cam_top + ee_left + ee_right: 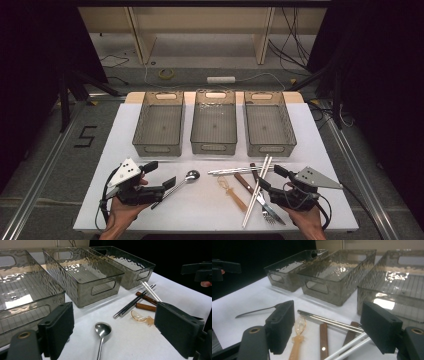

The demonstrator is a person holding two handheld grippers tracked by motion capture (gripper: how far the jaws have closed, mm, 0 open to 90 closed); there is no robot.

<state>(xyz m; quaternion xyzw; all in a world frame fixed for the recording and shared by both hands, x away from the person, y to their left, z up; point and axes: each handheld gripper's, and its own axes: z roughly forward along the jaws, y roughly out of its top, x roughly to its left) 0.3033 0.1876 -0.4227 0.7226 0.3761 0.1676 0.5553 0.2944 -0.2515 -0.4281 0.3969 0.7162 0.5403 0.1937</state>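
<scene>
- Two grippers, left gripper (162, 174) and right gripper (272, 178), jaws apart, holding nothing.
- Sorting looks unstarted; likely next, left closes on the near spoon (183, 183), then carries it to a far bin (159, 124).

Three clear bins (213, 127) stand side by side at the back of a white table (320, 145); a power strip (221, 79) lies on the floor beyond.
</scene>
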